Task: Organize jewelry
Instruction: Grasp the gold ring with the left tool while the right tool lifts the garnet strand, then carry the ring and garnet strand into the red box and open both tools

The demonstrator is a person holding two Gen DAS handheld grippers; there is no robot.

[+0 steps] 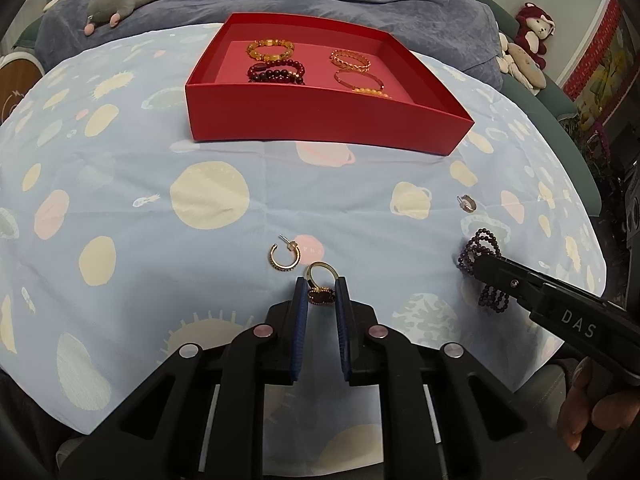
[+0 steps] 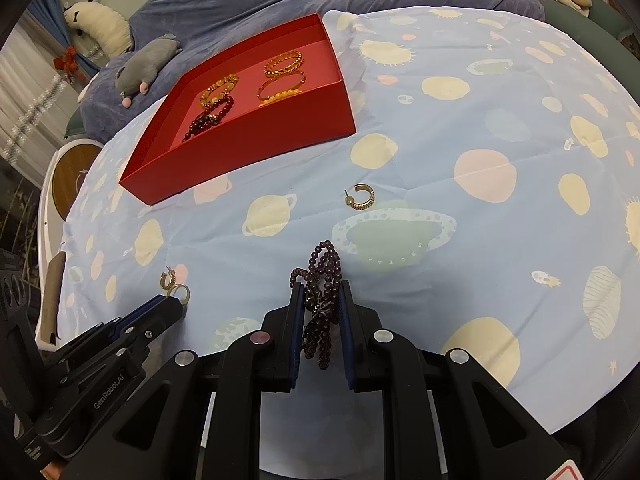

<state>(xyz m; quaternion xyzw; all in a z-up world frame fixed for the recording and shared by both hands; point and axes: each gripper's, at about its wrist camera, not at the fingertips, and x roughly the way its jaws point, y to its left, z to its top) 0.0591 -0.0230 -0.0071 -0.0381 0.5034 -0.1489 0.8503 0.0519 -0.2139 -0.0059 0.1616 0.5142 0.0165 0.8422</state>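
Observation:
A red box [image 1: 320, 114] [image 2: 240, 148] at the far side of the table holds several bracelets [image 1: 276, 72]. My left gripper [image 1: 320, 286] is shut on a gold ring with a dark red stone [image 1: 320, 294], low over the cloth. A gold hoop earring [image 1: 282, 258] lies just left of it. A second hoop earring [image 1: 467, 203] [image 2: 361, 197] lies further right. My right gripper [image 2: 320, 290] is shut on a dark purple bead bracelet [image 2: 322, 280] [image 1: 482, 246], which drapes between the fingers.
The table wears a light blue cloth with planet prints [image 1: 208, 196] [image 2: 480, 168]. A grey plush toy [image 1: 124, 2] and a red plush toy [image 1: 534, 30] lie on the blue bedding behind. A round wooden stool [image 2: 72, 176] stands at the left.

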